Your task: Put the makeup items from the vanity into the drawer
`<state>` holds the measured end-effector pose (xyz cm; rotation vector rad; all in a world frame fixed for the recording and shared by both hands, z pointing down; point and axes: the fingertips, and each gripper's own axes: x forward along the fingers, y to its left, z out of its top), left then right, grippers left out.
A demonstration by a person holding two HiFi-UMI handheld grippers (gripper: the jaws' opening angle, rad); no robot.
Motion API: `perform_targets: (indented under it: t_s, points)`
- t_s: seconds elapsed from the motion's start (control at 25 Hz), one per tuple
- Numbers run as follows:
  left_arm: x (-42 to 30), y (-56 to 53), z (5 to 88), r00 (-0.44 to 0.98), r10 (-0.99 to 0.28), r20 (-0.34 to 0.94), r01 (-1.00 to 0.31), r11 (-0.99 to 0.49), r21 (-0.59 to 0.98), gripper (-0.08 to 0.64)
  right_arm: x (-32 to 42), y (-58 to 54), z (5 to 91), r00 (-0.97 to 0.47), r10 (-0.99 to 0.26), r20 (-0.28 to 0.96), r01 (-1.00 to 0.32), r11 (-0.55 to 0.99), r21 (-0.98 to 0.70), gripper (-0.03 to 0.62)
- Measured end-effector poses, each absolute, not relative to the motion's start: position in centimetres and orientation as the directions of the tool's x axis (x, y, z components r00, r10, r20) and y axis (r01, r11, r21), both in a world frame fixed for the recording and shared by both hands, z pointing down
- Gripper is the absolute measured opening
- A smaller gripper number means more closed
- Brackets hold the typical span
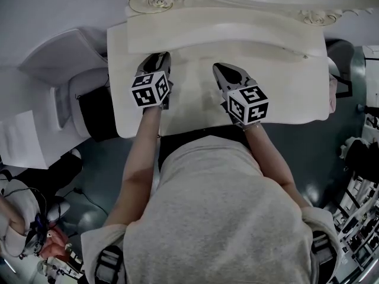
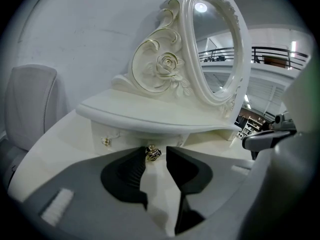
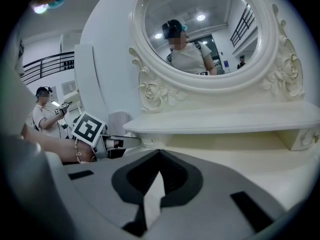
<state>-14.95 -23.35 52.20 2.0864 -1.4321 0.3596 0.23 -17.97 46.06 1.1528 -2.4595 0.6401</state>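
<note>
**Left jaws spread at the drawer knob, right jaws closed and idle**

Head view: looks down on the white vanity [image 1: 296, 99]. Shows the left gripper [image 1: 158, 57] pushed forward to the raised shelf, and the right gripper [image 1: 219, 67] held a little further back over bare tabletop. Shows no makeup items anywhere on the top.

Left gripper view: finds the jaws spread, with a small gold knob [image 2: 152, 153] right at their tips, nearer the left jaw and not pinched. Probably lined up this way to catch the knob and pull the drawer [image 2: 150, 140] out before anything goes in. Places that drawer under the shelf [image 2: 150, 116], apparently shut, its front plain cream-white like the rest. Also shows a second gold knob [image 2: 106, 142] near it on the left, and above, a carved rose and the oval mirror [image 2: 220, 49].

Right gripper view: finds the jaws pressed together with nothing between them, likely kept clear while the other side works. Shows tabletop ahead, again without makeup items.
</note>
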Motion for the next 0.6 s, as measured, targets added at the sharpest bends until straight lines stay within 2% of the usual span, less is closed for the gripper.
perform_targets:
  t_s: [0.36, 0.6]
  points:
    - [-14.9, -22.8, 51.1, 0.378, -0.775, 0.506, -0.917, -0.241, 0.316, 0.164, 0.7, -18.5, 44.4, -0.631, -0.653, 0.418, -0.774, 0.571, -0.274, 0.008]
    - [-14.7, -22.0, 49.2, 0.39, -0.795, 0.465, -0.911, -0.257, 0.324, 0.164, 0.9, -19.2, 43.0, -0.652, -0.654, 0.384, -0.756, 0.6, -0.261, 0.008]
